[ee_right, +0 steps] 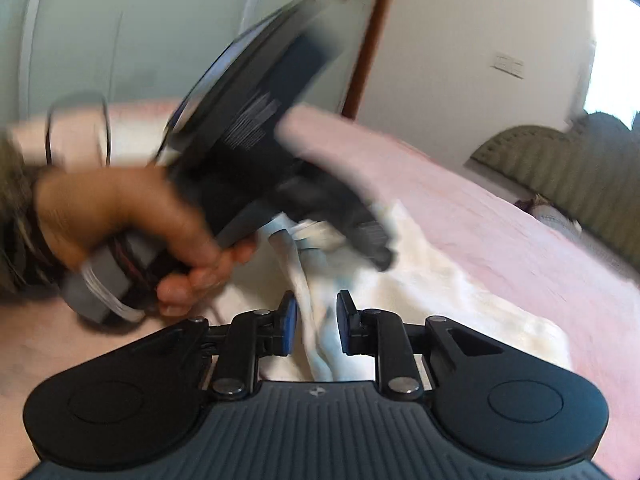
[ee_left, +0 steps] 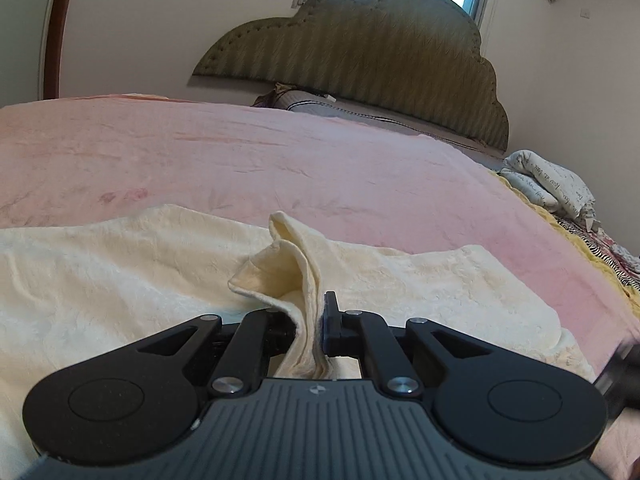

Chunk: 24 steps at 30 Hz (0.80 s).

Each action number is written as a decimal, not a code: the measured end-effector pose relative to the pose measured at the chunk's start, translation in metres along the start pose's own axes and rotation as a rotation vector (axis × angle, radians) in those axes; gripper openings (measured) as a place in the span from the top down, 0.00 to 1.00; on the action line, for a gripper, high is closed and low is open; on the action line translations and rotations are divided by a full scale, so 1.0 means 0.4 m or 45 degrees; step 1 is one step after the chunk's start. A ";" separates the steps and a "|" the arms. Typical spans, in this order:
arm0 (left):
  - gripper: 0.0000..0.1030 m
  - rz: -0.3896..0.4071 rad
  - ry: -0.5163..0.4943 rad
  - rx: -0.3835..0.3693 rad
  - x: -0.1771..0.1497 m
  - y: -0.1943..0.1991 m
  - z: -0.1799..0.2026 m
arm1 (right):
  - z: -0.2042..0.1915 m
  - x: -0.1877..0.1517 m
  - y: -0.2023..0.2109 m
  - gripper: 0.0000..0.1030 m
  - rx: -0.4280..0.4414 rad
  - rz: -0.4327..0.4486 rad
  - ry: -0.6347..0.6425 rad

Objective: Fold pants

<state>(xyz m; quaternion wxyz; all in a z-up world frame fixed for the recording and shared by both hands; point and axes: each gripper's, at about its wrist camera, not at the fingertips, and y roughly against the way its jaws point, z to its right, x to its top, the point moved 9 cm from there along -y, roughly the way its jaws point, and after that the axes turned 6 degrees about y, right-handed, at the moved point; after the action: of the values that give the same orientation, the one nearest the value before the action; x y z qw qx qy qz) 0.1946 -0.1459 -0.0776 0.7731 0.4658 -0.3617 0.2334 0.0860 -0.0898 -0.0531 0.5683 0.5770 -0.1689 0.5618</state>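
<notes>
two grippers [ee_left: 310, 330] [ee_right: 316, 328] flank one cream pants [ee_left: 120, 272].

A pink-covered bed [ee_left: 280, 160] carries cream pants [ee_left: 100, 272] and a printed pillow [ee_left: 552, 184] at its edge.

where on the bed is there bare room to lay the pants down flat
The widest bare stretch is the pink blanket between the cream pants and the headboard. It is crowded at the near edge, where the left gripper pinches a raised fold and the right gripper straddles cloth, and at the right side by the printed bedding.
</notes>
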 end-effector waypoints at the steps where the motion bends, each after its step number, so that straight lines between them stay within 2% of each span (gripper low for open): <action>1: 0.91 -0.022 0.005 0.006 -0.006 -0.010 -0.002 | 0.037 0.003 0.026 0.80 -0.034 0.022 -0.064; 4: 0.87 -0.051 0.013 0.025 -0.019 -0.027 -0.006 | 0.165 -0.044 0.078 0.80 -0.197 0.006 -0.284; 5: 0.83 -0.051 0.003 0.029 -0.018 -0.029 -0.007 | 0.195 -0.081 0.074 0.80 -0.223 -0.067 -0.354; 6: 0.81 -0.055 -0.005 0.038 -0.018 -0.027 -0.007 | 0.210 -0.132 0.061 0.81 -0.222 -0.196 -0.414; 7: 0.78 -0.064 -0.007 0.047 -0.016 -0.025 -0.009 | 0.213 -0.175 0.053 0.81 -0.215 -0.292 -0.427; 8: 0.77 -0.077 -0.003 0.057 -0.013 -0.024 -0.009 | 0.208 -0.202 0.056 0.81 -0.220 -0.330 -0.407; 9: 0.75 -0.084 0.013 0.064 -0.007 -0.021 -0.012 | 0.204 -0.204 0.069 0.81 -0.229 -0.311 -0.403; 11: 0.60 -0.074 0.038 0.101 0.006 -0.003 -0.021 | 0.215 -0.194 0.102 0.80 -0.231 -0.244 -0.464; 13: 0.59 -0.008 0.021 0.182 0.027 0.024 -0.032 | 0.248 -0.159 0.112 0.80 -0.269 -0.167 -0.480; 15: 0.57 0.074 -0.024 0.219 0.059 0.052 -0.029 | 0.259 -0.137 0.089 0.80 -0.285 -0.138 -0.453; 17: 0.44 0.111 -0.061 0.219 0.084 0.062 -0.019 | 0.283 -0.116 0.034 0.80 -0.299 -0.148 -0.406; 18: 0.41 0.110 -0.080 0.204 0.095 0.058 -0.010 | 0.286 -0.110 0.015 0.80 -0.308 -0.149 -0.389; 20: 0.27 0.088 -0.149 0.189 0.098 0.034 0.013 | 0.279 -0.128 -0.007 0.80 -0.321 -0.187 -0.390; 21: 0.24 0.061 -0.210 0.207 0.090 0.009 0.022 | 0.277 -0.142 -0.032 0.80 -0.316 -0.230 -0.378; 22: 0.24 0.034 -0.264 0.244 0.079 -0.015 0.023 | 0.263 -0.161 -0.054 0.80 -0.297 -0.286 -0.356; 23: 0.30 -0.002 -0.314 0.311 0.063 -0.041 0.015 | 0.249 -0.173 -0.071 0.80 -0.310 -0.317 -0.325; 24: 0.31 -0.029 -0.329 0.344 0.048 -0.054 0.003 | 0.236 -0.172 -0.062 0.80 -0.345 -0.312 -0.298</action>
<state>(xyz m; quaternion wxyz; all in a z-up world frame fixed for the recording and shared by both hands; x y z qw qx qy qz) 0.2214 -0.1561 -0.0741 0.6531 0.5957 -0.4180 0.2093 0.1285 -0.1928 -0.0962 0.6812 0.5728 -0.2365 0.3898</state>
